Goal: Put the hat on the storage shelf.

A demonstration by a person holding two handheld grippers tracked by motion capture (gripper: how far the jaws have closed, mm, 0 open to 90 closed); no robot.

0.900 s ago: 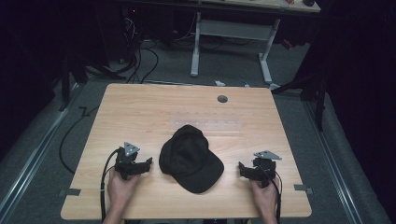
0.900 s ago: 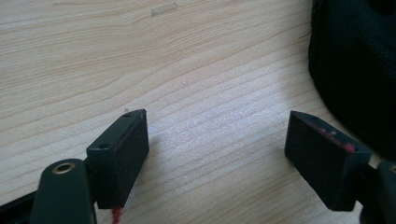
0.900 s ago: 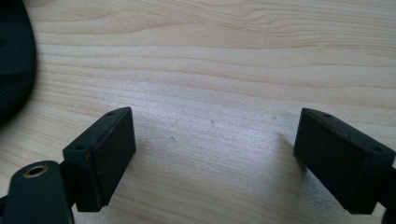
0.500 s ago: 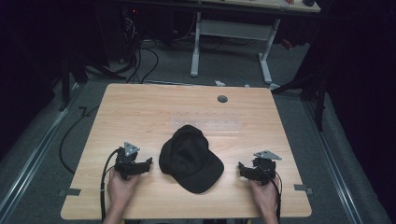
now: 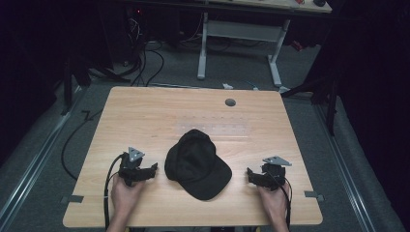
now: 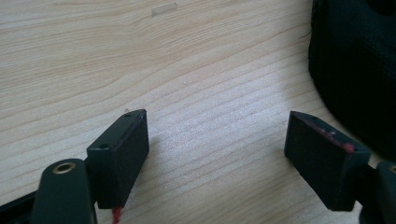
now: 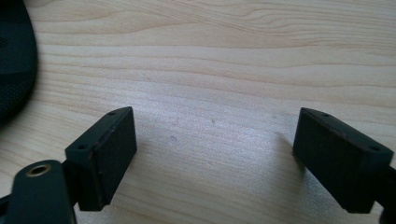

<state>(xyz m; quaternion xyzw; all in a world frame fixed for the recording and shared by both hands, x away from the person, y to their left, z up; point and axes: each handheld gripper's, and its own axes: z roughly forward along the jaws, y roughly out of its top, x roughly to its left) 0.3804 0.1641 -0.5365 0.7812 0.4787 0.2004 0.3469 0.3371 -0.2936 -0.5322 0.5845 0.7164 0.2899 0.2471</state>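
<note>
From the high view, one black cap (image 5: 197, 163) lies on the wooden table (image 5: 145, 116) between two grippers, the left gripper (image 5: 153, 168) just beside its crown and the right gripper (image 5: 249, 173) near its brim. In the left gripper view, the jaws stand wide apart over bare wood, the cap (image 6: 355, 65) at the right edge. In the right gripper view, the jaws are likewise spread and empty, the cap (image 7: 14, 60) at the left edge.

Black cap (image 5: 197, 163) on pale wood-grain table (image 5: 145, 116); black claws, red-flecked.

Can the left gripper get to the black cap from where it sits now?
Probably yes. The left gripper sits open just beside the black cap, with bare table between them and nothing in the way.
</note>
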